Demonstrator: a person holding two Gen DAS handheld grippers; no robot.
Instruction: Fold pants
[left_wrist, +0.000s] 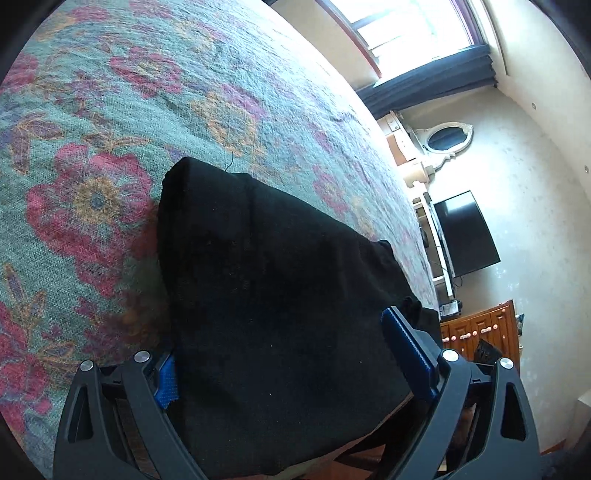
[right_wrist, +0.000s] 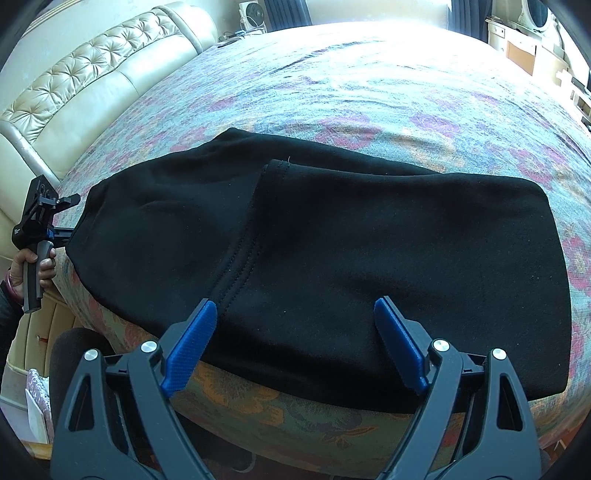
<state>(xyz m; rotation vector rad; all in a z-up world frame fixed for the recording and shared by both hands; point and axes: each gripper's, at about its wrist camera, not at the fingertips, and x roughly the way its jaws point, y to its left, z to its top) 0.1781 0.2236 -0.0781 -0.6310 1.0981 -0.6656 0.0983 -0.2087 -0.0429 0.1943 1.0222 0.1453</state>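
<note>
1. Leftmost, in the right wrist view: padded headboard (right_wrist: 85, 70) noted behind the bed, well apart from the work.
2. Left gripper (right_wrist: 61, 218) seen at the far left end of the pants (right_wrist: 332, 240), held by a hand (right_wrist: 37, 266) at the bed's edge. Jaws spread wide in the left wrist view, the dark cloth running between and under the blue pads (left_wrist: 406, 354); no pinch evident. Whether the pads touch the cloth: cannot tell. Likely positioned to take that end for the next fold, or just let go of it.
3. Pants found lying flat across the near side of the floral bedspread (right_wrist: 369, 96), near edge overhanging the mattress side. Already doubled: an upper layer with a stitched hem laid over the lower layer, seam running toward the near edge. Judged partly folded, at least one more fold due.
4. Right gripper (right_wrist: 295, 332) hovering above the near edge, about mid-length, beside the stitched seam. Jaws wide apart, gripping nothing. Apparently placed to seize the hemmed layer there or to retreat from it.
5. Risk, as a judgement: overhanging edge liable to slide off the bed if one end is lifted alone; thick soft cloth, layers prone to shift apart.
6. Far right, in the left wrist view: window (left_wrist: 406, 22), wall television (left_wrist: 465, 232), wooden cabinet (left_wrist: 480, 336); no part in the task.
</note>
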